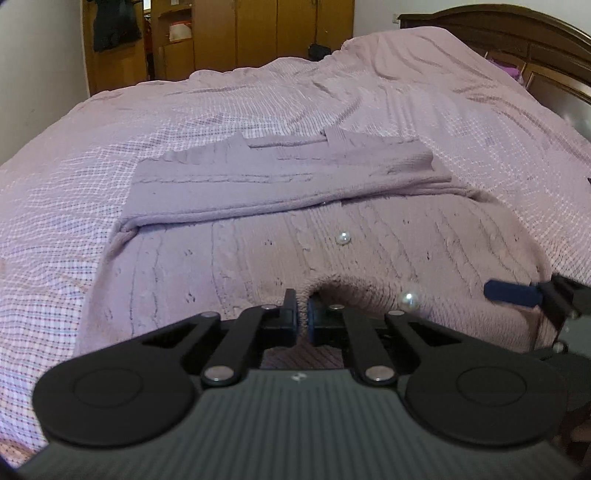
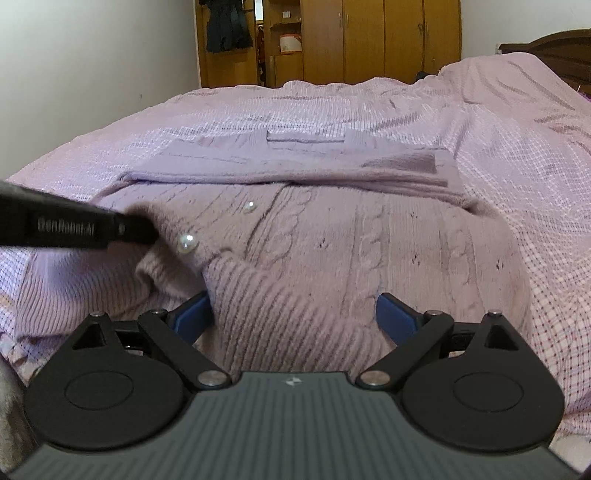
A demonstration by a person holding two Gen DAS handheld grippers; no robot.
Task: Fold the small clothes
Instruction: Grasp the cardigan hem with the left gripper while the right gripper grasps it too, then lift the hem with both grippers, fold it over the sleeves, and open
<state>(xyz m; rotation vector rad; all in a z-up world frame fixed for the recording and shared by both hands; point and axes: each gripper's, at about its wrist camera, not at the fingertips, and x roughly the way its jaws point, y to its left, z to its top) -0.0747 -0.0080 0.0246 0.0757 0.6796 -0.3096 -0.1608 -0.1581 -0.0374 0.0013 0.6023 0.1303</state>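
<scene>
A lilac cable-knit cardigan (image 1: 332, 236) lies spread on a bed covered with a pale checked bedspread (image 1: 92, 155). Its far part is folded over itself, the sleeves (image 1: 288, 173) laid across the body in a flat band, and the near hem faces the cameras. Pearl buttons (image 1: 342, 238) run down the front placket.

The left gripper (image 1: 302, 314) is closed tight on a pinch of the cardigan's near ribbed edge, a small ridge of knit squeezed between its pads, with a pearl button just to its right. In the right wrist view the same gripper (image 2: 140, 230) comes in from the left and the fabric bunches up at its tip, next to a pearl button (image 2: 187, 242).

The right gripper (image 2: 293, 314) stands wide, its blue pads (image 2: 393, 312) on either side of the ribbed hem, apart from the cloth between them, gripping nothing.

Beyond the far edge of the bed stand wooden wardrobes (image 2: 384, 37), with a dark garment (image 2: 225, 29) hanging at the left. A dark wooden headboard (image 1: 517, 33) rises at the far right.
</scene>
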